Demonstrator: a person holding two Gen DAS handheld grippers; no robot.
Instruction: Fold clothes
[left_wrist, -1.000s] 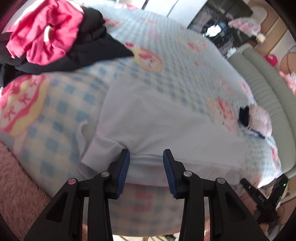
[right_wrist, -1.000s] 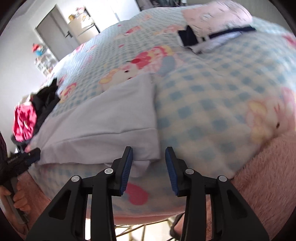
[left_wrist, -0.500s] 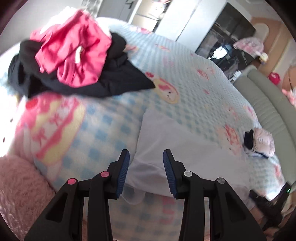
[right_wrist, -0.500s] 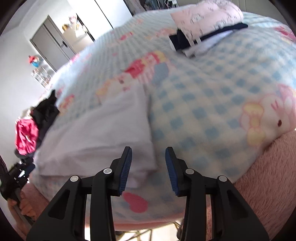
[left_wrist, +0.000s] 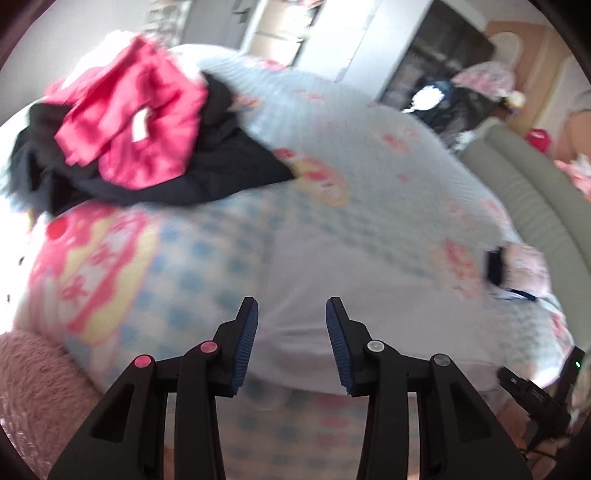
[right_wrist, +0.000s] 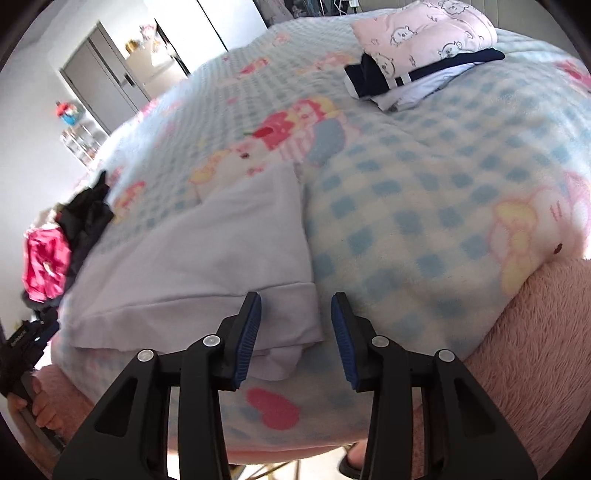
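A pale lilac garment (left_wrist: 354, 295) lies folded flat on the checked blanket near the bed's front edge; it also shows in the right wrist view (right_wrist: 207, 266). My left gripper (left_wrist: 291, 332) is open and empty over the garment's left front part. My right gripper (right_wrist: 295, 325) is open and empty over the garment's right front corner, where a folded flap hangs over the edge. A pile of red (left_wrist: 129, 122) and black clothes (left_wrist: 221, 173) sits at the far left of the bed.
A folded stack of pink, navy and white clothes (right_wrist: 421, 48) lies at the far right of the bed (right_wrist: 443, 206). A grey headboard (left_wrist: 535, 206) curves along the right. A pink fluffy bed skirt (right_wrist: 535, 350) hangs below the blanket. A door and shelves stand behind.
My left gripper has lifted and swung left, bringing the red and black pile more into view. My right gripper has shifted slightly over the garment's corner. Both stayed open.
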